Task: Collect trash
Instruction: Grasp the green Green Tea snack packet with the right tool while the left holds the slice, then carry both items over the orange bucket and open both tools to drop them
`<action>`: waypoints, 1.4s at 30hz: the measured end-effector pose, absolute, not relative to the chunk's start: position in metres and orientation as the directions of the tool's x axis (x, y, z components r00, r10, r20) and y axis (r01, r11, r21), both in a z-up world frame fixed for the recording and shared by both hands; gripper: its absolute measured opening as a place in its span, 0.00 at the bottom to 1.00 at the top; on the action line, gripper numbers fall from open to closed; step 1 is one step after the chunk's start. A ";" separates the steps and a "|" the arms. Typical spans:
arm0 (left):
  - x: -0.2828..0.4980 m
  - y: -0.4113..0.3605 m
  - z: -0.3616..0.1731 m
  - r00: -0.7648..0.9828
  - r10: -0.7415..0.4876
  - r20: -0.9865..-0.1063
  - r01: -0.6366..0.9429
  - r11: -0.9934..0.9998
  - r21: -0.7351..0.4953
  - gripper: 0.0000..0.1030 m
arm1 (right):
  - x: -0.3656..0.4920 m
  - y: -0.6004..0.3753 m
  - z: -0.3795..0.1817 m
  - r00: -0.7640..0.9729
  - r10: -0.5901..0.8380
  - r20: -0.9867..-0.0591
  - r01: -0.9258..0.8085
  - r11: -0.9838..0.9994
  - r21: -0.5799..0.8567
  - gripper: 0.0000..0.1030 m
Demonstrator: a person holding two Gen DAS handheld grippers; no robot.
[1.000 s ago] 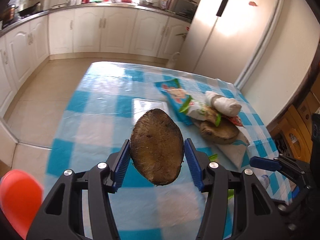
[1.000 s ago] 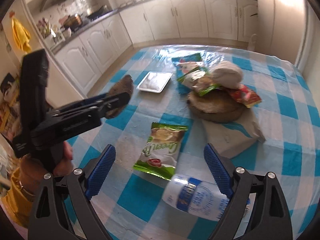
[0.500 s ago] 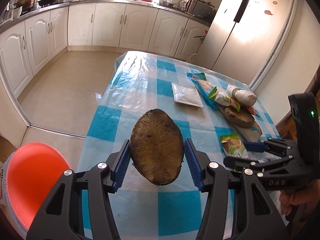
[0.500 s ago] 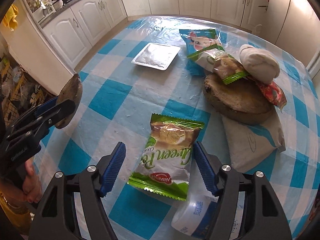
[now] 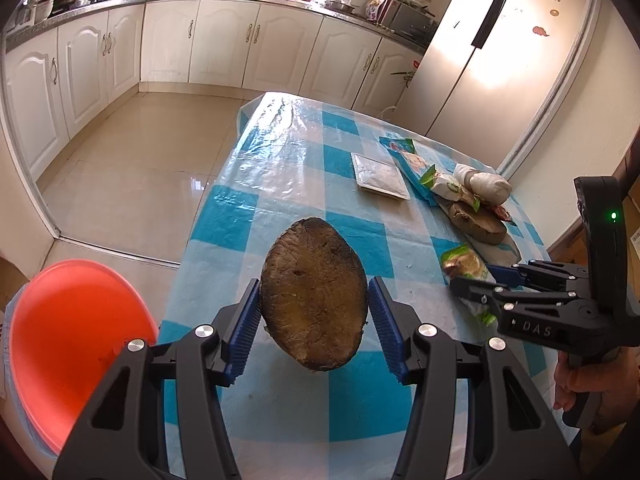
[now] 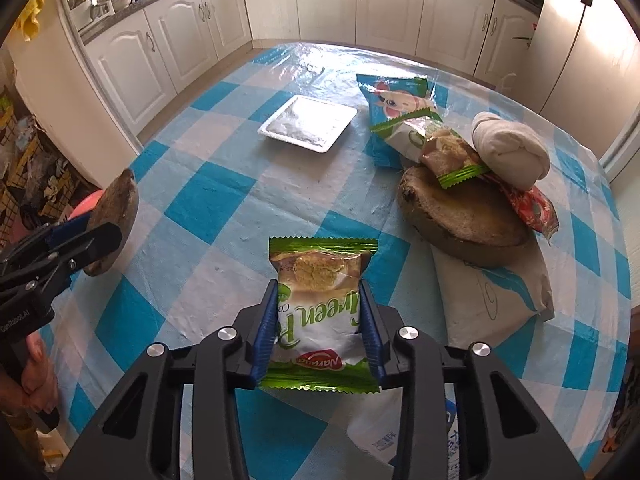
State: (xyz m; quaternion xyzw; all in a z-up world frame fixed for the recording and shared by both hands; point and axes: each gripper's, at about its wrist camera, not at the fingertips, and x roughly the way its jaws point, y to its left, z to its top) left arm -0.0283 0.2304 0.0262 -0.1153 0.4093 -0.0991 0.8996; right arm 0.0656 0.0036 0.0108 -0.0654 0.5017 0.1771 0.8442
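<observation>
My left gripper (image 5: 314, 322) is shut on a brown coconut shell half (image 5: 314, 296), held in the air over the table's near left edge; it also shows in the right wrist view (image 6: 116, 220). An orange trash bin (image 5: 68, 344) stands on the floor to its lower left. My right gripper (image 6: 320, 328) is shut on a green cookie wrapper (image 6: 320, 300) on the blue checked tablecloth (image 6: 208, 188). A pile holds another coconut shell (image 6: 460, 220), wrappers (image 6: 400, 108) and a white wad (image 6: 508, 152).
A white foam tray (image 6: 308, 122) lies at the table's middle. A grey bag (image 6: 492, 292) lies under the pile. A white plastic bottle (image 6: 400, 436) lies under my right gripper. Kitchen cabinets (image 5: 224, 44) and a fridge (image 5: 500, 60) stand beyond the table.
My left gripper carried the shell back and left, bringing the orange bin more into view. My right gripper moved forward and closed on the green wrapper.
</observation>
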 end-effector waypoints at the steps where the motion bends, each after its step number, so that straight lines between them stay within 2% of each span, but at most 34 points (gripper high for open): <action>1: -0.030 0.232 0.027 0.646 -0.272 -0.713 0.082 0.954 -0.289 0.54 | 0.065 0.003 0.012 0.440 0.236 -0.866 -0.362 0.929 0.069 0.38; 14: -0.059 0.261 0.044 0.692 -0.233 -0.683 0.031 0.955 -0.295 0.54 | 0.051 0.017 0.055 0.504 0.356 -0.787 -0.389 0.907 0.161 0.38; 27: -0.106 0.339 0.063 0.761 -0.077 -0.644 -0.139 0.950 -0.278 0.54 | 0.034 0.097 0.097 0.438 0.554 -0.708 -0.543 0.791 0.282 0.38; 34: -0.124 0.379 0.065 0.770 0.011 -0.638 -0.237 0.933 -0.270 0.54 | 0.020 0.164 0.090 0.326 0.633 -0.702 -0.639 0.695 0.330 0.38; 42: -0.139 0.402 0.054 0.749 0.034 -0.661 -0.292 0.914 -0.284 0.54 | 0.010 0.228 0.056 0.203 0.639 -0.742 -0.693 0.629 0.352 0.38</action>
